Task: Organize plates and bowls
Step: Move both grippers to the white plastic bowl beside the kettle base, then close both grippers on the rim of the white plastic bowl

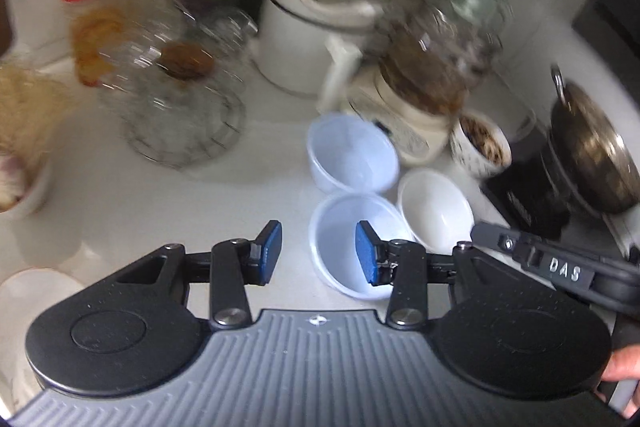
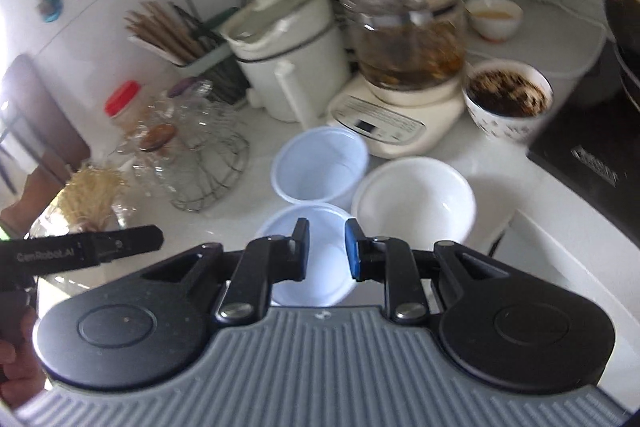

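Note:
Three empty bowls sit close together on the white counter. The near pale blue bowl [image 1: 336,259] [image 2: 280,227] lies under both grippers. A second pale blue bowl [image 1: 352,155] [image 2: 320,163] sits behind it, and a white bowl [image 1: 436,211] [image 2: 416,199] to its right. My left gripper [image 1: 319,253] is open above the near bowl's left rim, one pad over the inside and one outside. My right gripper [image 2: 327,247] hovers over the same bowl with a narrow gap and nothing between its pads. Each gripper shows at the edge of the other's view.
Behind the bowls stand a white rice cooker [image 2: 288,55], a glass kettle on a cream base [image 2: 404,39] and a cup of dark contents [image 2: 508,99]. A wire basket of glassware [image 1: 180,107] sits left, a pan on a black stove [image 1: 592,147] right.

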Demonstrator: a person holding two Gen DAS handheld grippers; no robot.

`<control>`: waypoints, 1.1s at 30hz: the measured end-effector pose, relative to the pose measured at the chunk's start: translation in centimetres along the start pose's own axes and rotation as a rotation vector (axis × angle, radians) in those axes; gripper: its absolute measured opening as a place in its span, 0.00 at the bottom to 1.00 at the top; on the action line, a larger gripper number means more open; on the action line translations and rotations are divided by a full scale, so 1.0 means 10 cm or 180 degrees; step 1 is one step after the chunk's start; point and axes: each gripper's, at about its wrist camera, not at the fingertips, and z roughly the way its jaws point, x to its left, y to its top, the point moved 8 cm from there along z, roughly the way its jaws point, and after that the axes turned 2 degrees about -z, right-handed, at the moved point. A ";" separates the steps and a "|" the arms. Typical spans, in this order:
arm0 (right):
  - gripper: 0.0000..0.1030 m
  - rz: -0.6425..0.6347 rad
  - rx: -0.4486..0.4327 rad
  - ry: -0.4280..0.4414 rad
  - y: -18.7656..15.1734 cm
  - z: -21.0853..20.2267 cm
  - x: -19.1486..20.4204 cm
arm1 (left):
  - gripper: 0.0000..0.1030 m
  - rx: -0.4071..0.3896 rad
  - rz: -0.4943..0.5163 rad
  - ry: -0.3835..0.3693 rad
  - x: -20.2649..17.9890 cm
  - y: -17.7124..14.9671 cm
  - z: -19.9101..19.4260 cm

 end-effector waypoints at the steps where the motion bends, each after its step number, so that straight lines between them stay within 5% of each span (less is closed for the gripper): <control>1: 0.28 0.0034 0.0018 0.0000 0.00 0.02 -0.05 | 0.45 0.0031 0.0026 -0.0024 -0.03 0.00 0.07; 4: 0.50 0.0130 0.0067 0.0000 0.00 0.10 -0.18 | 0.45 0.0130 0.0015 -0.0039 -0.06 -0.03 0.24; 18: 0.49 0.0614 0.0642 0.0286 -0.38 0.62 -0.35 | 0.48 0.0583 -0.0311 -0.0045 0.15 -0.26 1.00; 24: 0.29 0.0695 0.0715 0.0374 -0.46 0.80 -0.32 | 0.35 0.0624 -0.0516 -0.0145 0.25 -0.27 1.14; 28: 0.18 0.0720 0.0751 0.0481 -0.48 0.87 -0.30 | 0.12 0.0653 -0.0429 -0.0102 0.24 -0.28 1.18; 33: 0.13 0.0607 0.0748 0.0490 -0.44 0.86 -0.26 | 0.09 0.0598 -0.0385 -0.0092 0.19 -0.27 1.15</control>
